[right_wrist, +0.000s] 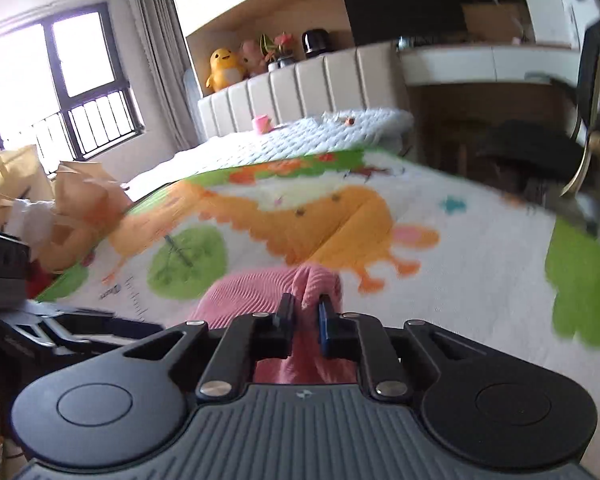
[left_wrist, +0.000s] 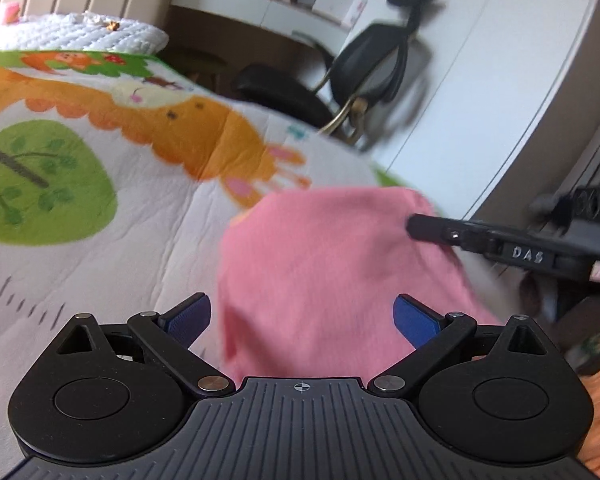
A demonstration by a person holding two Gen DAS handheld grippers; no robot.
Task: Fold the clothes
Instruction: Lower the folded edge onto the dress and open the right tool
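I count one garment in play: a single pink garment (left_wrist: 320, 264), lying low and centre in the left wrist view on the cartoon-printed quilt (left_wrist: 112, 184). There are two grippers. My left gripper (left_wrist: 302, 318) stands wide, its two blue pads spread far apart with the pink cloth between and beyond them, and I cannot see either pad touching it. My right gripper (right_wrist: 303, 316) is drawn narrow, its fingers pinching a raised fold of the same garment, which bunches up between them at lower centre of the right wrist view. In the left wrist view that right gripper comes in from the right edge, its dark tip pressed against the upper right edge of the cloth.

The garment is plain pink, with no print I can see. Up close in the right wrist view it shows fine ribbing on the rounded hump to the left of the pinched fold. It sits heaped and rumpled, not flat.

Elsewhere I count one black office chair (left_wrist: 364, 68) at upper centre-right of the left view, one yellow plush toy (right_wrist: 224, 70) on the shelf behind the headboard, and one window (right_wrist: 56, 84) at upper left of the right view.
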